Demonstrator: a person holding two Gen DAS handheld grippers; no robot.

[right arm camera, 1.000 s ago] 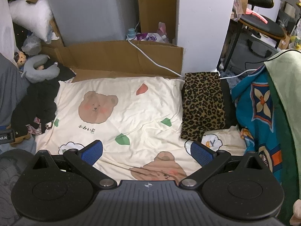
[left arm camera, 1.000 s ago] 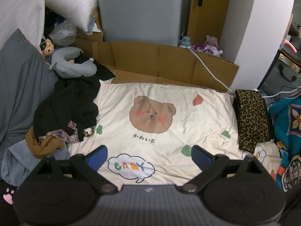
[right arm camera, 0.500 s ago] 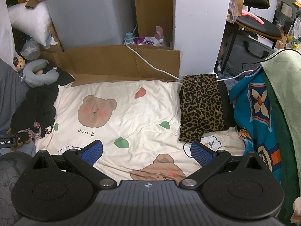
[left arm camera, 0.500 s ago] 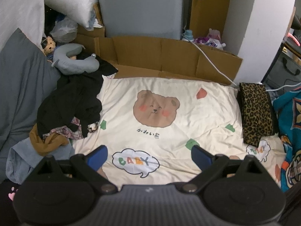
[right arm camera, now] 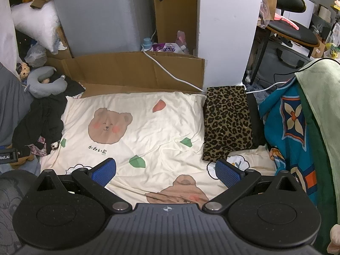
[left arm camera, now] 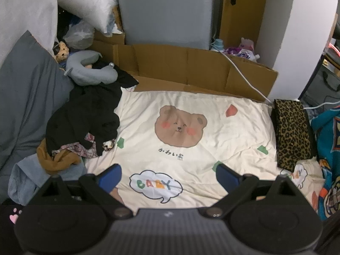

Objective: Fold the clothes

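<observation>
A heap of unfolded clothes (left arm camera: 85, 123), mostly black with brown and patterned pieces, lies at the left edge of a cream bear-print blanket (left arm camera: 191, 114); it shows in the right wrist view too (right arm camera: 42, 123). A folded leopard-print garment (left arm camera: 292, 131) lies on the blanket's right edge, also in the right wrist view (right arm camera: 227, 123). My left gripper (left arm camera: 167, 174) is open and empty above the blanket's near part. My right gripper (right arm camera: 165, 171) is open and empty above the blanket (right arm camera: 148, 123), the leopard garment just ahead to its right.
A cardboard wall (left arm camera: 191, 70) and white cable (right arm camera: 170, 72) border the far side. A grey neck pillow (left arm camera: 91, 70) and grey bedding (left arm camera: 23, 97) lie left. Blue patterned cloth (right arm camera: 293, 127) and a green towel (right arm camera: 318, 97) hang right. A chair (right arm camera: 293, 31) stands far right.
Both grippers have pulled back and tilted a little, so the blanket and clothes sit slightly lower and farther in view. Both stay open and empty; nothing on the blanket has moved.
</observation>
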